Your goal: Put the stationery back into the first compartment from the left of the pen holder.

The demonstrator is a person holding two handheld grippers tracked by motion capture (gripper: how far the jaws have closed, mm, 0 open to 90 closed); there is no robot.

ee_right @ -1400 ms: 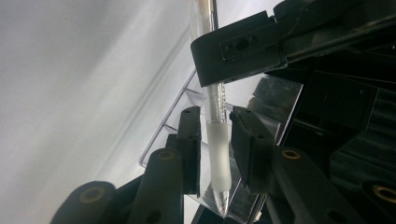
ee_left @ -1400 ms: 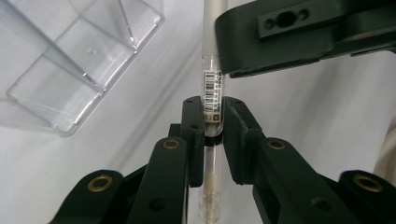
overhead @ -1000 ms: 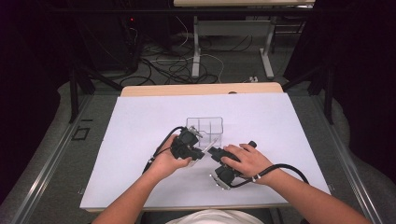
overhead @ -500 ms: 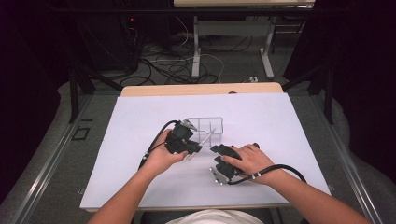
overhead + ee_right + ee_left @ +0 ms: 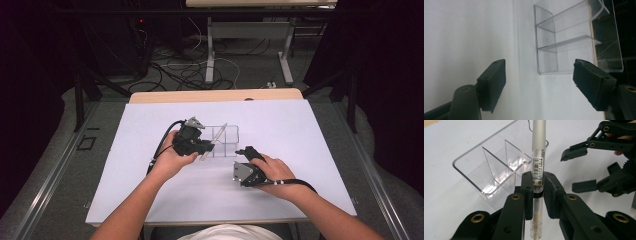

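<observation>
**Pen over the organizer, left gripper holding**

While the left gripper [image 5: 200, 146] clamps the pen [image 5: 214, 141] at mid-barrel, its jaws tight on the clear section just below the barcode label, the right gripper [image 5: 246, 151] stands empty: its jaws have just been opening, nothing between them, and in the right gripper view they frame bare table and the near end of the organizer [image 5: 566, 47].

In the high view the pen is lifted off the table [image 5: 310, 130], at the near left edge of the clear organizer [image 5: 227, 135]. Its long axis runs from about 7 o'clock up to 1 o'clock, tilted, the silver cap end leaning out over the organizer's compartments, the clear tip end down by the left hand [image 5: 170, 160]. In the left gripper view the pen [image 5: 538, 157] runs straight along the jaws, with the divided compartments at 10 o'clock of it.

The left hand is plainly the nearer one; the organizer lies at 1 o'clock from its jaws. The coming move likely turns on bringing the pen upright above one compartment.
</observation>
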